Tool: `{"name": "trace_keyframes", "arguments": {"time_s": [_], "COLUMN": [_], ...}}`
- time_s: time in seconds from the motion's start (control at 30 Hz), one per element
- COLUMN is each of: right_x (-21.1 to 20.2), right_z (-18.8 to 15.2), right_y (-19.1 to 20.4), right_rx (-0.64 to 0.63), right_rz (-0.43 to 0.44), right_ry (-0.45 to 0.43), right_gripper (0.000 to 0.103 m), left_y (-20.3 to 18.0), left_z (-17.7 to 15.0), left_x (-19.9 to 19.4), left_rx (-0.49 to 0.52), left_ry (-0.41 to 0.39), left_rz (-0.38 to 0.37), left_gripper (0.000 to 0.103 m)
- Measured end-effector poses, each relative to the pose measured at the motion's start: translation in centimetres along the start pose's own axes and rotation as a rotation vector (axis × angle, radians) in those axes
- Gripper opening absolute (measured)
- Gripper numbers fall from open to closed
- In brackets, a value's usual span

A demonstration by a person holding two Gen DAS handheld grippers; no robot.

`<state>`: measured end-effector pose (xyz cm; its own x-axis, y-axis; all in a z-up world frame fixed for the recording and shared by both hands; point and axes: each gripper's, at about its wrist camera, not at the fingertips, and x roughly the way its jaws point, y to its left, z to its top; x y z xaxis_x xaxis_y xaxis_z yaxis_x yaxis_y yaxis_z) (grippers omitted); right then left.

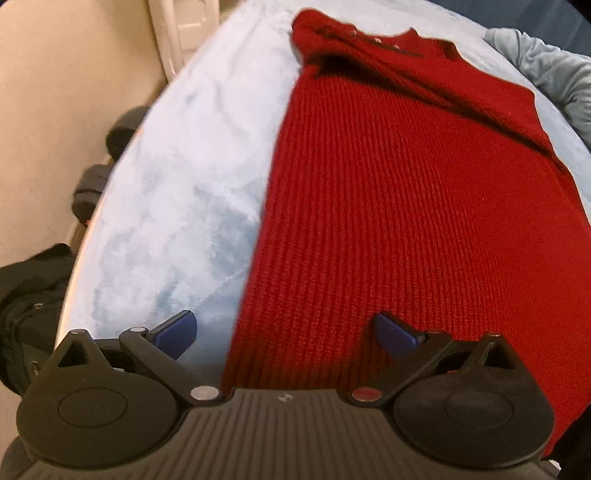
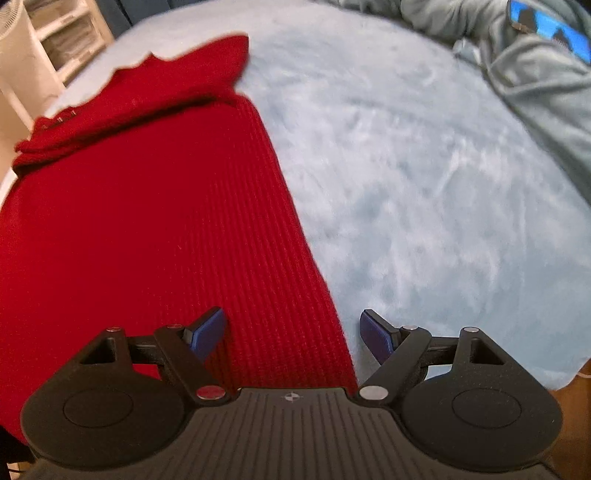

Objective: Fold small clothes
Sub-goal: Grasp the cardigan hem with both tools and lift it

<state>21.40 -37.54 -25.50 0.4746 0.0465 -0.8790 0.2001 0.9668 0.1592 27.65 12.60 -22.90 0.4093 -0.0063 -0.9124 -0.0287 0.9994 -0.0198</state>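
Note:
A red ribbed knit garment (image 1: 388,192) lies flat on a pale blue fluffy blanket (image 1: 177,177), its buttoned neckline at the far end with the sides folded in. My left gripper (image 1: 286,334) is open above the garment's near left edge, one blue pad over the blanket and one over the knit. In the right wrist view the garment (image 2: 147,206) fills the left half. My right gripper (image 2: 293,334) is open above its near right edge, straddling the edge over the blanket (image 2: 424,184). Neither gripper holds anything.
Grey-blue crumpled clothes (image 2: 535,74) lie at the far right of the blanket, also seen in the left wrist view (image 1: 554,70). A black bag (image 1: 29,314) and dark dumbbells (image 1: 92,184) sit on the floor at left. White shelves (image 2: 62,33) stand beyond.

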Motion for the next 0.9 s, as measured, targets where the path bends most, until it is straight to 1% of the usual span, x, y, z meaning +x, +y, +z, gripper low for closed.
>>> {"name": "trace_keyframes", "arguments": {"time_s": [0.03, 0.07, 0.2, 0.3, 0.37, 0.43, 0.47, 0.5, 0.53, 0.57, 0.6, 0.67, 0.7, 0.73, 0.77, 0.8, 0.9], "right_x": [0.5, 0.9, 1.1, 1.3, 1.4, 1.0, 0.7, 0.2, -0.1, -0.2, -0.2, -0.2, -0.4, -0.6, -1.0, -1.5, -4.0], "right_z": [-0.2, -0.5, -1.0, -0.5, -0.5, -0.6, -0.7, -0.7, -0.8, -0.8, -0.8, -0.9, -0.8, -0.7, -0.5, -0.4, 0.2], "right_y": [-0.1, -0.2, -0.2, -0.7, -0.9, -1.0, -1.0, -1.2, -1.7, -2.2, -2.6, -2.6, -2.2, -1.8, -1.5, -1.3, -1.4], "right_rx": [0.007, 0.006, -0.043, -0.008, 0.014, 0.014, 0.006, 0.008, 0.039, 0.08, 0.129, 0.177, 0.174, 0.165, 0.157, 0.157, 0.174], "right_rz": [0.02, 0.036, 0.086, 0.12, 0.133, 0.128, 0.122, 0.13, 0.167, 0.208, 0.251, 0.269, 0.259, 0.246, 0.236, 0.228, 0.235], "right_ry": [0.025, 0.034, 0.014, 0.019, 0.015, 0.01, 0.005, 0.005, 0.016, 0.029, 0.047, 0.056, 0.048, 0.042, 0.036, 0.024, -0.031], "right_gripper": [0.082, 0.085, 0.097, 0.101, 0.102, 0.093, 0.076, 0.049, 0.038, 0.027, 0.023, 0.021, 0.019, 0.019, 0.018, 0.017, 0.017], "left_y": [0.1, 0.3, 1.0, 1.2, 1.2, 1.3, 1.3, 1.3, 1.4, 1.4, 1.4, 1.0, 1.1, 1.3, 1.7, 2.2, 2.1], "left_z": [0.1, 0.2, 0.6, 1.0, 1.0, 1.1, 1.3, 1.4, 1.4, 1.3, 1.2, 0.9, 0.8, 0.8, 0.8, 0.9, 0.7], "left_x": [0.2, 0.4, 1.0, 1.1, 1.1, 0.9, 1.0, 0.8, 0.7, 0.5, 0.3, -0.4, -0.7, -1.1, -1.5, -2.1, -4.5], "left_rx": [-0.004, -0.011, -0.035, -0.026, -0.027, -0.034, -0.038, -0.041, -0.048, -0.062, -0.074, -0.069, -0.073, -0.093, -0.127, -0.167, -0.171], "left_ry": [0.005, 0.012, 0.028, 0.038, 0.04, 0.061, 0.078, 0.104, 0.124, 0.14, 0.147, 0.13, 0.123, 0.118, 0.123, 0.117, 0.074], "left_rz": [-0.01, -0.019, -0.05, -0.062, -0.064, -0.072, -0.078, -0.089, -0.098, -0.115, -0.132, -0.111, -0.114, -0.125, -0.155, -0.171, -0.174], "left_gripper": [0.103, 0.103, 0.103, 0.103, 0.103, 0.103, 0.103, 0.103, 0.103, 0.1, 0.094, 0.072, 0.061, 0.027, 0.02, 0.02, 0.019]}}
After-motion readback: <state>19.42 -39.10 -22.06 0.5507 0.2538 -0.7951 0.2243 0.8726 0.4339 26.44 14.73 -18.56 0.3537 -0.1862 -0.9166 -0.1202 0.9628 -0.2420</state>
